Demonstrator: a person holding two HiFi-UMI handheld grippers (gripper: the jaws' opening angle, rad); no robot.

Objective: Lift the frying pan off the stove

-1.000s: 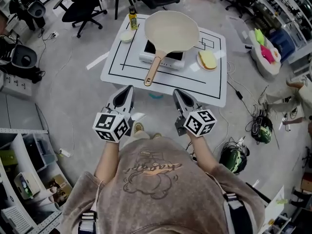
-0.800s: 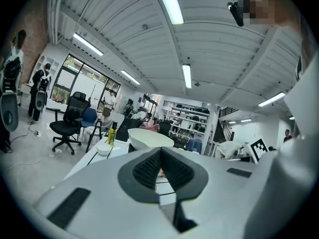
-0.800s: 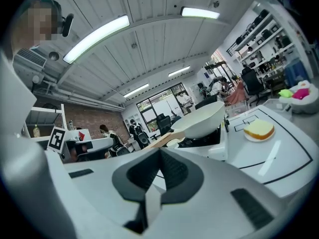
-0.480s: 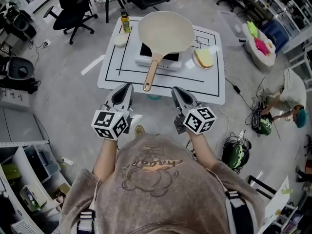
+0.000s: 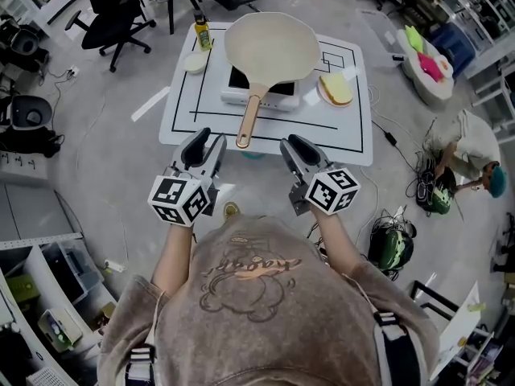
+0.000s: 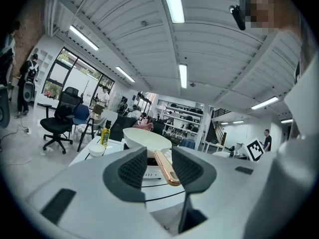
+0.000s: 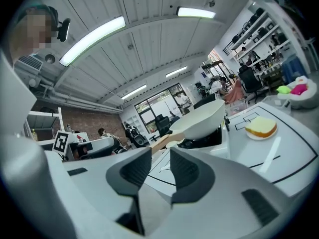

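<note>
– On the stove [image 5: 259, 95], in the middle of the white desk [image 5: 354, 139], is that the frying pan [image 5: 272, 48]?

– Yes. It is big and round, cream inside, with a long light brown handle [image 5: 249, 121]. That handle sticks out past the stove and points back at the person.

– What are the jaws doing?

– On the left gripper [image 5: 208, 140] the jaws are a little way apart. They have just been opening. Nothing is between them. Its own view shows the handle through the gap, but far off.

– And the other one?

– On the right gripper [image 5: 290, 144] the jaws show only a thin gap. They have just been opening too, and they hold nothing.

– Do they touch the pan?

– No. Both hang by the near edge of the desk, one on each side of the handle's end, apart from it.

– What is different from before?

– A second ago both pairs of jaws were shut tight. Now they are parted. The left gripper is a bit nearer the handle. The pan sits on the stove just as it did.
</note>
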